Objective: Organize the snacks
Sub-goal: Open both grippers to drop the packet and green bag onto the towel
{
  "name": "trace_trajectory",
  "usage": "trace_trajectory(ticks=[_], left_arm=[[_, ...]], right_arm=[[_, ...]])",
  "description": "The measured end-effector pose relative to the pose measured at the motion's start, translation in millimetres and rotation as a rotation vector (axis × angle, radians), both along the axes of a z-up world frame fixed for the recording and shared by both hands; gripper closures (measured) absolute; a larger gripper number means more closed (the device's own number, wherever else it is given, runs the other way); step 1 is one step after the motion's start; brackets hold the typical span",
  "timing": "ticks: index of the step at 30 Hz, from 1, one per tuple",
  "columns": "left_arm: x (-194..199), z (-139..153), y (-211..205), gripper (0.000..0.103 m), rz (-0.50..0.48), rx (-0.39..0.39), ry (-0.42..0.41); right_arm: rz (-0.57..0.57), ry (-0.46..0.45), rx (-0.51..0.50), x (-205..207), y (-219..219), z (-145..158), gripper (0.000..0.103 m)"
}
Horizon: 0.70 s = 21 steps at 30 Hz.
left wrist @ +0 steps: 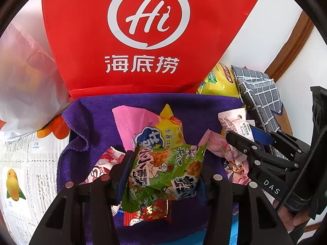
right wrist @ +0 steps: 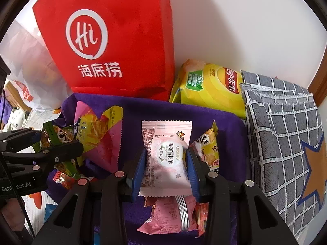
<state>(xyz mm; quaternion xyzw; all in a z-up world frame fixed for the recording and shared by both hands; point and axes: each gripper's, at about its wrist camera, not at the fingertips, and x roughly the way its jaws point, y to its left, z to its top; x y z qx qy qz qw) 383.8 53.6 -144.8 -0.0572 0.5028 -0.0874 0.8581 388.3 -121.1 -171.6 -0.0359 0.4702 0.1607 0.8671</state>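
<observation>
The left gripper (left wrist: 163,175) is closed on a green snack packet (left wrist: 163,169) with a cartoon chicken printed on it; the packet is pinched between the two blue-padded fingers and is held above a purple cloth (left wrist: 98,122). Under this packet a red snack packet (left wrist: 151,214) is seen, and behind it a yellow sweet potato strip packet (left wrist: 169,130) lies on a pink wrapper (left wrist: 130,120). To the left of the fingers, a red and white packet (left wrist: 104,163) lies on the cloth.

The right gripper (right wrist: 166,163) is clamped on a pale pink nougat pastry packet (right wrist: 165,157), which is held upright between the blue pads. Below it, a pink packet (right wrist: 167,216) with a silver crimped band lies on the purple cloth, and just beside the right finger a yellow packet (right wrist: 210,151) is seen. In the left wrist view the right gripper is found at the right side, near the pink snacks.

Behind the cloth a red Haidilao paper bag (right wrist: 106,40) stands upright against the white wall (right wrist: 245,20). To its right, a yellow Lay's chips bag (right wrist: 210,87) leans, and beside this a grey grid-pattern cloth (right wrist: 286,143) with an orange star is placed. At the far left a white plastic bag (left wrist: 26,85) is seen, and under it a printed sheet (left wrist: 24,173) with a mango picture.
</observation>
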Motion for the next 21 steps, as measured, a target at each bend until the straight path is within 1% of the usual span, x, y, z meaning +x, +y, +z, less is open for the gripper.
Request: trace_trajectory(ticks=[3, 5, 8, 11, 14, 21], left_arm=[[-1, 2, -1, 0.050, 0.006, 0.015, 0.003], [-2, 5, 0, 0.043, 0.017, 0.024, 0.002], [-5, 11, 1, 0.038, 0.016, 0.021, -0.007], [-8, 16, 4, 0.036, 0.019, 0.022, -0.018], [-11, 22, 5, 0.036, 0.021, 0.021, -0.025], [-18, 34, 3, 0.036, 0.008, 0.018, -0.036]], right_arm=[[-0.007, -0.011, 0.000, -1, 1, 4, 0.062], [-0.012, -0.013, 0.000, -1, 1, 5, 0.059], [-0.013, -0.019, 0.002, -2, 1, 9, 0.057], [-0.022, -0.023, 0.001, -5, 2, 14, 0.051], [-0.024, -0.029, -0.002, -8, 3, 19, 0.048], [-0.032, -0.056, -0.019, -19, 6, 37, 0.047]])
